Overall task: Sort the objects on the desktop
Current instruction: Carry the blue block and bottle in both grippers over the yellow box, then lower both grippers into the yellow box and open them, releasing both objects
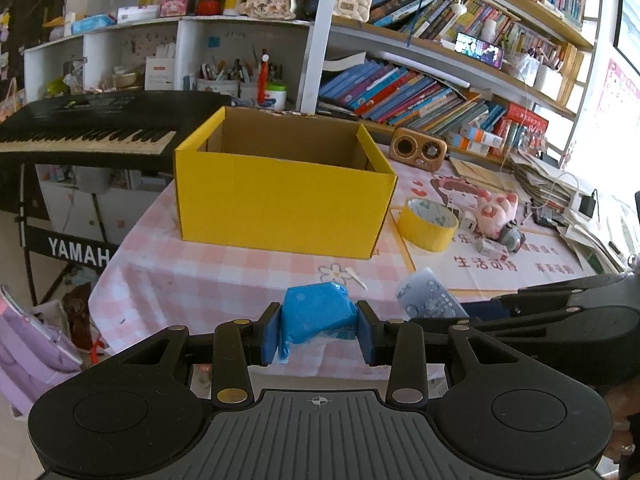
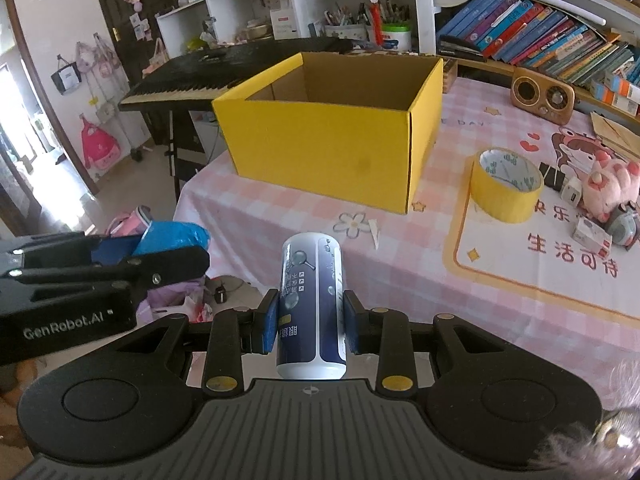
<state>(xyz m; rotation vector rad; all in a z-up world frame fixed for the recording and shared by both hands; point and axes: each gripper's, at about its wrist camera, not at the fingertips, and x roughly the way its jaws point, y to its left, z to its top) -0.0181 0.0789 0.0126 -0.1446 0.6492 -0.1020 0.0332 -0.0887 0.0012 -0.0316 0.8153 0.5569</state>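
Blue packet (image 1: 318,314) and canister (image 2: 311,304) gripped (both near table edge (image 2: 188,188)), short of open box (image 2: 332,152).

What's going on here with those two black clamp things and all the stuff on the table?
A person is tidying a desk with a handheld gripper in each hand. The left gripper is shut on a blue packet, and the right gripper is shut on a white-and-blue canister. Both are held above the near edge of the checked tablecloth, facing an open yellow box. A roll of yellow tape and a pink plush toy sit on the table to the box's right.
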